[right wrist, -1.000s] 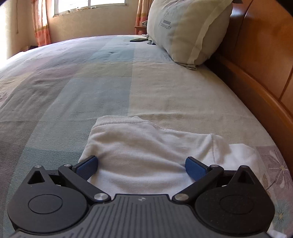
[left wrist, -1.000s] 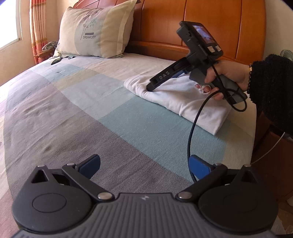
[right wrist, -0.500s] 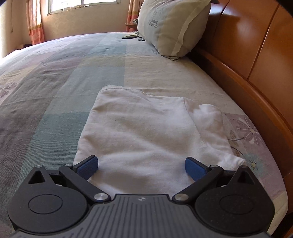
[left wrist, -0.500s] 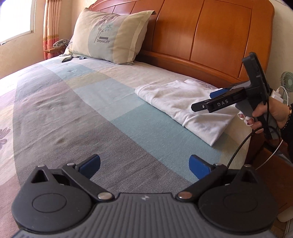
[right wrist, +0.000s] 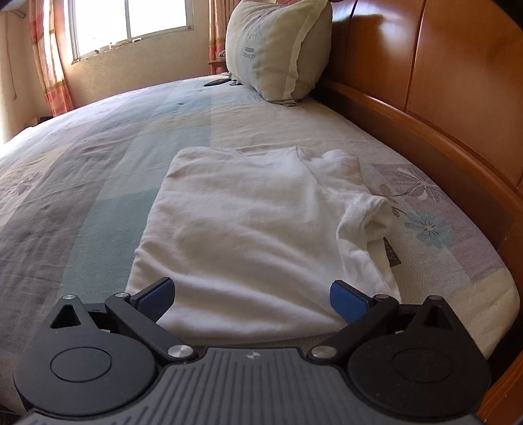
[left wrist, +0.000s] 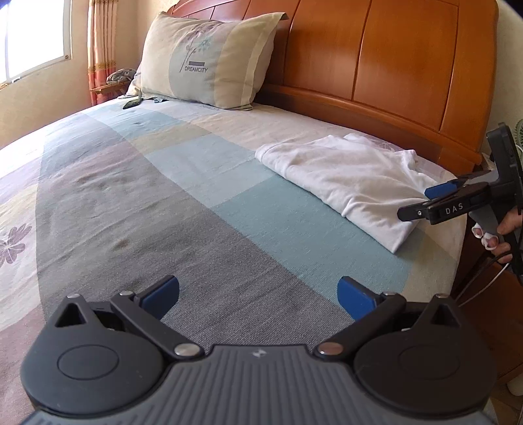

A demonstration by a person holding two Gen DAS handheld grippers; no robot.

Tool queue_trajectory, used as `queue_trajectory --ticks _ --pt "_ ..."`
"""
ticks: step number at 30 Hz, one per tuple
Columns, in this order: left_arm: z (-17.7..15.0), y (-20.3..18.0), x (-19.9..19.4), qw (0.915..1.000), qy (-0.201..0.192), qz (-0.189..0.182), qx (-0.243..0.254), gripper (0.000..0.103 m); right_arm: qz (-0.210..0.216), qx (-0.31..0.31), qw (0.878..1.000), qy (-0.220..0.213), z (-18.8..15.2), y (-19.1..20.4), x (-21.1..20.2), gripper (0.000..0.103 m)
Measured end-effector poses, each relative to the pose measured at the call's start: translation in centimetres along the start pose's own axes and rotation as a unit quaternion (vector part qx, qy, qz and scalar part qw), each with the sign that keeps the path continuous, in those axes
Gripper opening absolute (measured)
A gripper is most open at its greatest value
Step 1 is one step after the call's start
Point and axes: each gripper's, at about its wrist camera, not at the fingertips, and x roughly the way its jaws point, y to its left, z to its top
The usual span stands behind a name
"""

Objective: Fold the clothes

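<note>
A white garment (left wrist: 346,183) lies folded into a flat rectangle on the bed, near the wooden headboard. The right wrist view has the same white garment (right wrist: 248,225) straight ahead, one sleeve bunched at its right side. My right gripper (right wrist: 251,298) is open, hovering over the garment's near edge with nothing between its fingers. In the left wrist view the right gripper (left wrist: 421,202) pokes in from the right edge, held by a hand (left wrist: 500,232). My left gripper (left wrist: 258,294) is open and empty over bare bedspread, well to the left of the garment.
A patchwork bedspread (left wrist: 157,209) covers the bed. A pillow (left wrist: 209,62) leans on the headboard (left wrist: 385,65). A dark phone (left wrist: 131,104) lies by the pillow. The bed's edge (right wrist: 503,304) drops off just right of the garment. A window (right wrist: 130,23) lights the far wall.
The right gripper has drawn back off the garment toward the bed's edge, so more of the folded garment shows. My left gripper has swung its view leftward and stayed open.
</note>
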Motion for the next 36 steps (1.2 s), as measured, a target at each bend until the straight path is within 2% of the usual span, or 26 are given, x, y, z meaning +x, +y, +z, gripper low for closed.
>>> queue_trajectory --ticks 4,6,9,13,18,22,27,29,32,34,36 --pt "-0.3 -0.1 -0.4 0.9997 -0.017 0.014 0.012 0.102 -0.004 -0.004 1.0 -0.005 0.1 0.1 -0.3 0.103" --pt "-0.2 -0.2 -0.5 0.9997 -0.02 0.013 0.011 0.102 0.003 -0.004 0.999 -0.043 1.6 0.0 -0.9 0.103" --pt "-0.1 -0.1 -0.5 0.9996 -0.019 0.018 0.011 0.102 0.001 -0.003 0.998 -0.059 3.8 -0.6 0.3 0.103" --pt "-0.1 0.1 -0.6 0.9994 -0.017 0.028 0.014 0.102 -0.019 0.046 0.999 -0.009 3.6 -3.5 4.6 0.103" --pt "0.0 0.3 -0.4 0.999 -0.016 0.039 0.014 0.102 -0.001 0.056 0.997 -0.049 4.3 -3.1 2.6 0.103" --pt "-0.1 -0.3 -0.7 0.9988 -0.02 0.041 0.019 0.102 0.014 0.04 0.997 -0.071 6.9 -2.2 3.4 0.103" --pt "-0.3 0.2 -0.8 0.9985 -0.02 0.047 0.02 0.102 0.014 0.066 0.997 -0.032 8.1 -3.4 9.0 0.103" --pt "-0.3 0.4 -0.9 0.9984 -0.02 0.049 0.02 0.102 -0.005 0.054 0.998 -0.021 7.8 -3.7 10.4 0.103" --pt "-0.4 0.7 -0.8 0.9983 -0.021 0.052 0.017 0.102 -0.017 0.068 0.997 -0.02 8.4 -3.7 9.8 0.103" --pt "-0.3 0.6 -0.6 0.9983 -0.021 0.053 0.015 0.102 0.008 0.074 0.996 -0.048 8.6 -3.1 8.4 0.103" --pt "-0.4 0.5 -0.6 0.9984 -0.021 0.05 0.016 0.102 0.029 0.059 0.997 -0.047 8.4 -2.2 8.2 0.103"
